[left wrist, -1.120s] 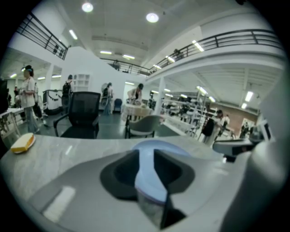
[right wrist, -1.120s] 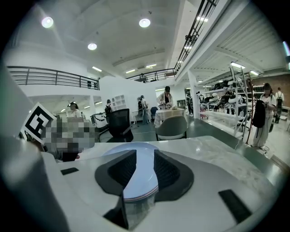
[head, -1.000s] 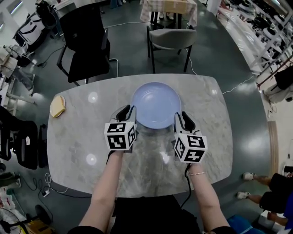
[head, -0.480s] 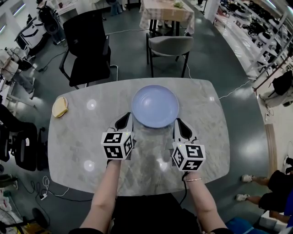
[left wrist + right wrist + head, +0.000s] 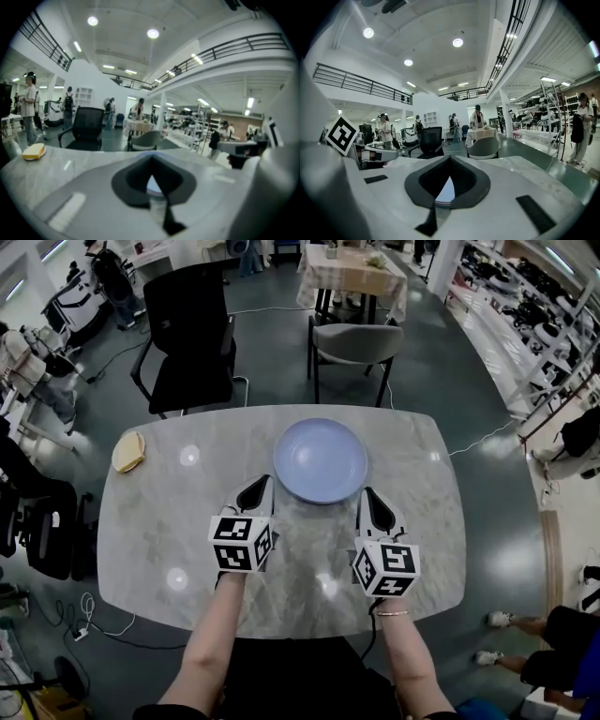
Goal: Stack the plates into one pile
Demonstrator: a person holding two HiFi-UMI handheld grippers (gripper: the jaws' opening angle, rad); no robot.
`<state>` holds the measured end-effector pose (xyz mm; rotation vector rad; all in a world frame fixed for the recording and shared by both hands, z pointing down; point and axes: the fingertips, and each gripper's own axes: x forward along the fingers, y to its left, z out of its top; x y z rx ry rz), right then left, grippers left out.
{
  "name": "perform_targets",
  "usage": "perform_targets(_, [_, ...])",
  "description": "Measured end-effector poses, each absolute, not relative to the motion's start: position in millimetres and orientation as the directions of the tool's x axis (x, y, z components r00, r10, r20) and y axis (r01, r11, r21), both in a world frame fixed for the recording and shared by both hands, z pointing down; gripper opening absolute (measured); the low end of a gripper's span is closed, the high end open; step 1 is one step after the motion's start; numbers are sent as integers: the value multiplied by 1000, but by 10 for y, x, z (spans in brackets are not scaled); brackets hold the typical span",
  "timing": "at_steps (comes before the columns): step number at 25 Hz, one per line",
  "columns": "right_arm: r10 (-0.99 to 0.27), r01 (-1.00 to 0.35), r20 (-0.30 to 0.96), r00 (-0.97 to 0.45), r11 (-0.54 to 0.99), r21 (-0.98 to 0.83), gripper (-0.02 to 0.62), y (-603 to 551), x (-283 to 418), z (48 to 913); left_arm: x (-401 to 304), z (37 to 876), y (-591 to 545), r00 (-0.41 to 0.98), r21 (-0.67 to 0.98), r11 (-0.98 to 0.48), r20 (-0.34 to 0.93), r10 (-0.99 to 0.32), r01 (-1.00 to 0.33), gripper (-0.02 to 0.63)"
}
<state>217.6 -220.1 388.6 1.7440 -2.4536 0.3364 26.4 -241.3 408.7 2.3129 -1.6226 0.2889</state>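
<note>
A pale blue plate pile rests on the grey marble table, at the far middle. My left gripper sits just short of its near left rim, jaws shut and empty. My right gripper sits off the near right rim, also shut with nothing held. Both hover close to the tabletop, apart from the plate. Through the closed jaws, a sliver of the plate shows in the left gripper view and the plate likewise in the right gripper view.
A yellow sponge-like object lies at the table's far left corner; the object appears in the left gripper view too. A black office chair and a grey chair stand beyond the far edge. People stand in the background.
Both grippers drew back from the plate's sides toward me and their jaws closed. The plate stays in place on the table.
</note>
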Motion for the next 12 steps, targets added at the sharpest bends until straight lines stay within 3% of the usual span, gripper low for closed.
perform_targets(12, [-905,-928,212,-370,349,-128,6,-2191,2072,3913,218,4122,-2390,325,125,-300,341,-882,-946,8])
